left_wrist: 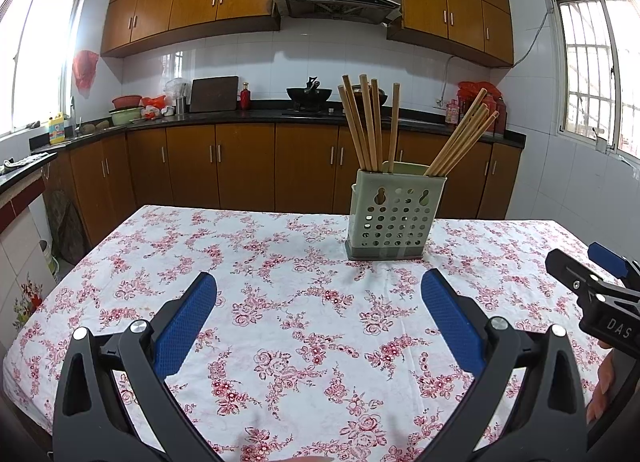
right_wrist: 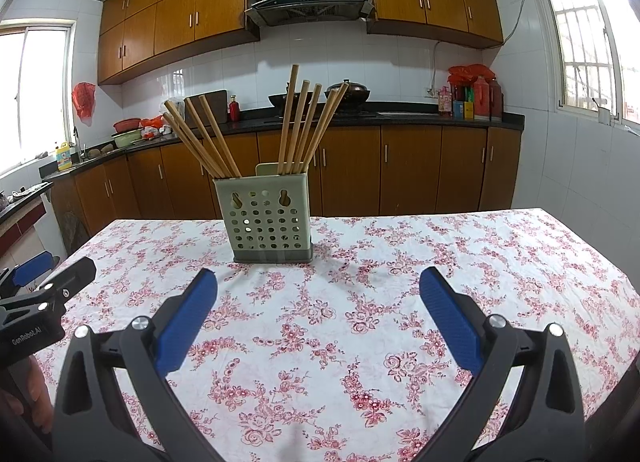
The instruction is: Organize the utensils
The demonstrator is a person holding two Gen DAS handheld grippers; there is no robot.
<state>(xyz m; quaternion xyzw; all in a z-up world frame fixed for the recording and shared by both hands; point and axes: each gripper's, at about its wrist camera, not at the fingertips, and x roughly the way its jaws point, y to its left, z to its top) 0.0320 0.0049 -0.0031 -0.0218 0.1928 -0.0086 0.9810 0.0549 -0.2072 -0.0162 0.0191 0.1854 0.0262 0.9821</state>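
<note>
Standing upright on the floral tablecloth (left_wrist: 280, 262), the pale green perforated utensil holder (left_wrist: 394, 218) carries wooden chopsticks (left_wrist: 366, 126) in two bunches, one leaning toward each of its ends. Nearer the camera than the holder, the left gripper (left_wrist: 319, 304) hovers above the cloth with its blue pads spread wide and empty. Beside it, the right gripper (right_wrist: 319, 302) is likewise spread, gripping nothing.

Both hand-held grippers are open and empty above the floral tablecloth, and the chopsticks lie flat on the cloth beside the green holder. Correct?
Not quite. The chopsticks are not lying on the tablecloth; they stand in the holder, in two leaning bunches, as both wrist views show. The rest holds: the left hand-held gripper and right hand-held gripper are open and empty.
</note>
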